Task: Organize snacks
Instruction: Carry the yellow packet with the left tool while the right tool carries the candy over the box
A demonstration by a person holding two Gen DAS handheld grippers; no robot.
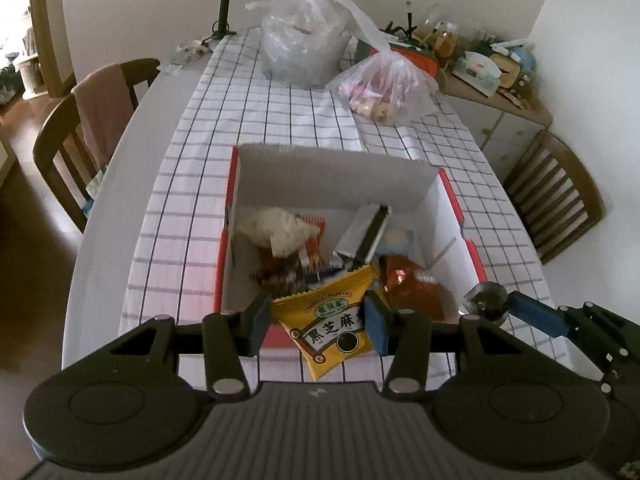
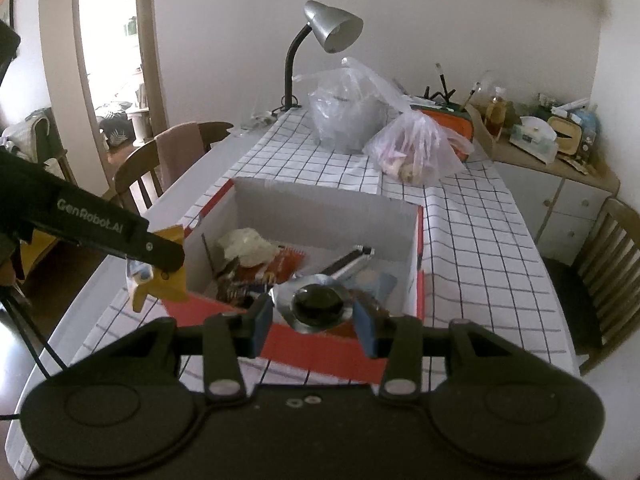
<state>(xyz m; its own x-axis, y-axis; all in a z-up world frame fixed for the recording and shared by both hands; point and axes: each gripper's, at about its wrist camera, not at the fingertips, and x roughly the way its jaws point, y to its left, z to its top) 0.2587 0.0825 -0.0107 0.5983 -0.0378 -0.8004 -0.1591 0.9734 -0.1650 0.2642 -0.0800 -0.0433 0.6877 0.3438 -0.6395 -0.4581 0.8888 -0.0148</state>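
Yellow foil showed at lower centre of the left wrist frame, where the left hand-held gripper [image 1: 319, 322] pinched a black-sesame snack packet [image 1: 326, 326] between its blue pads, the packet hanging over the near red edge of the cardboard box [image 1: 332, 176]. That box, white inside and red outside, sat on the checked tablecloth [image 1: 280, 116] covering the surface. Inside it lay a pale crinkled bag [image 1: 276, 230], an orange-red packet [image 1: 314, 236], a silver-and-black wrapper [image 1: 366, 234] and an amber-brown packet [image 1: 412, 284], all heaped loosely together.

At lower centre of the right wrist frame, the right hand-held gripper [image 2: 313, 322] was closed on a round dark sweet in a silver foil wrapper [image 2: 316, 308], held just above the box's near wall [image 2: 320, 344]. The left gripper's black arm reached in from the left edge of that frame, the yellow packet [image 2: 164, 276] visible beneath it beside the box's left corner.

Toward the top of both frames stood two clear plastic bags [image 1: 300, 36] [image 1: 384, 88], near each other, and a grey gooseneck desk lamp [image 2: 332, 26]. Wooden chairs [image 1: 84, 140] flanked the surface at the frame sides.
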